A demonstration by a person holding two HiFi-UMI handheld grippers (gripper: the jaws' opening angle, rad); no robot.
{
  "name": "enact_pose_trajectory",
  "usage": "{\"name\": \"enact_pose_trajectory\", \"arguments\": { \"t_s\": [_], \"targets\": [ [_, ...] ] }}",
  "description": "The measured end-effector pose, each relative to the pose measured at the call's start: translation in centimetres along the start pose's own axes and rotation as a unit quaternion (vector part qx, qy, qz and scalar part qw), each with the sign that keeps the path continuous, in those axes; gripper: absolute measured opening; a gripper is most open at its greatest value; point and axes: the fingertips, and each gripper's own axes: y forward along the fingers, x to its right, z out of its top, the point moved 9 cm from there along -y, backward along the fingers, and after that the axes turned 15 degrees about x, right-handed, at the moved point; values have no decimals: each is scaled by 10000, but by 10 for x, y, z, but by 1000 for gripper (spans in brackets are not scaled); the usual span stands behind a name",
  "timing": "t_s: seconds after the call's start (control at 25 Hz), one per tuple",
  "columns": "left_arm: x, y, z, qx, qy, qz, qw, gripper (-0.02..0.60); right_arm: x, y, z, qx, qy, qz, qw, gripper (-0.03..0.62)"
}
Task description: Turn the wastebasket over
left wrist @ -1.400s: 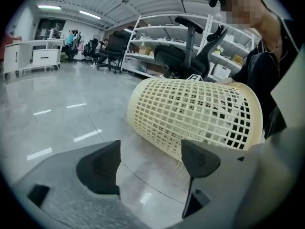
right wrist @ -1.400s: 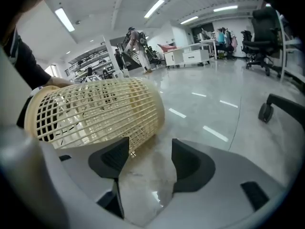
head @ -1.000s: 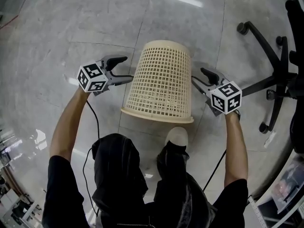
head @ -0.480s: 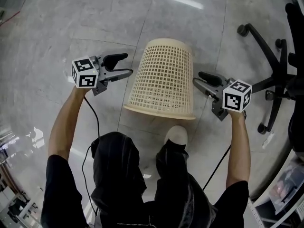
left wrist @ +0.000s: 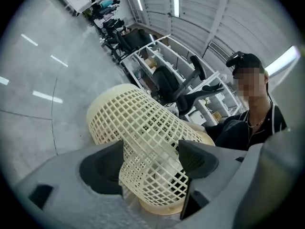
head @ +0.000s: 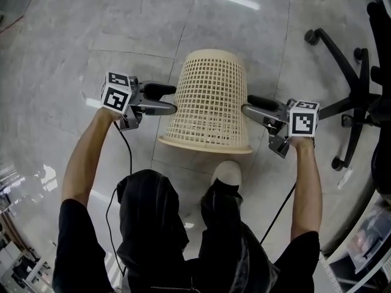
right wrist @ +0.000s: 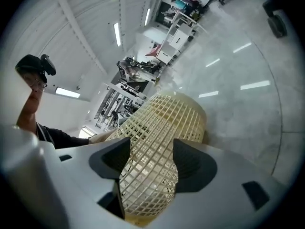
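Note:
A cream lattice wastebasket stands upside down on the grey floor, rim down and nearest me. My left gripper points at its left wall and my right gripper at its right wall, tips at or just off the mesh. Both have just been opening and stand open, with nothing clamped between the pads. In the left gripper view the basket fills the gap ahead of the left gripper. From the right gripper, the basket shows the same way.
An office chair's black wheeled base stands to the right of the basket. A person's shoe sits just below the rim. A black cable trails from my left hand. Shelving and chairs line the far side of the room.
Both grippers have rolled about their own axes, their marker cubes turned, and the tips came back in against the basket's sides after drawing off a little. The basket has stayed in place.

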Motion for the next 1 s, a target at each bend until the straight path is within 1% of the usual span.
{"name": "enact_pose_trajectory", "arguments": {
  "t_s": [0.2,0.28,0.4,0.52,0.56,0.72,0.88,1.0],
  "targets": [
    [-1,3,2,-166,124,-56,9998,347,-2,3,0,-55,-58,24,10000,264],
    [1,2,3,-241,287,-57,9993,347,-5,5,1,-72,-115,54,9999,264],
    [5,0,7,-378,651,-37,9972,347,-11,9,3,-106,-394,22,9992,261],
    [10,1,11,-527,1130,-40,9922,346,-17,11,8,-26,-650,-29,9979,261],
    [13,2,12,-594,1232,-25,9906,346,-20,11,11,28,-713,-3,9974,261],
    [18,6,8,-892,1500,-6,9846,345,-34,13,19,119,-950,101,9954,261],
    [19,8,3,-1108,1777,49,9778,347,-48,18,26,104,-1403,53,9900,261],
    [22,10,4,-1175,2054,122,9715,347,-62,21,31,138,-1776,44,9840,261]
  ]
}}
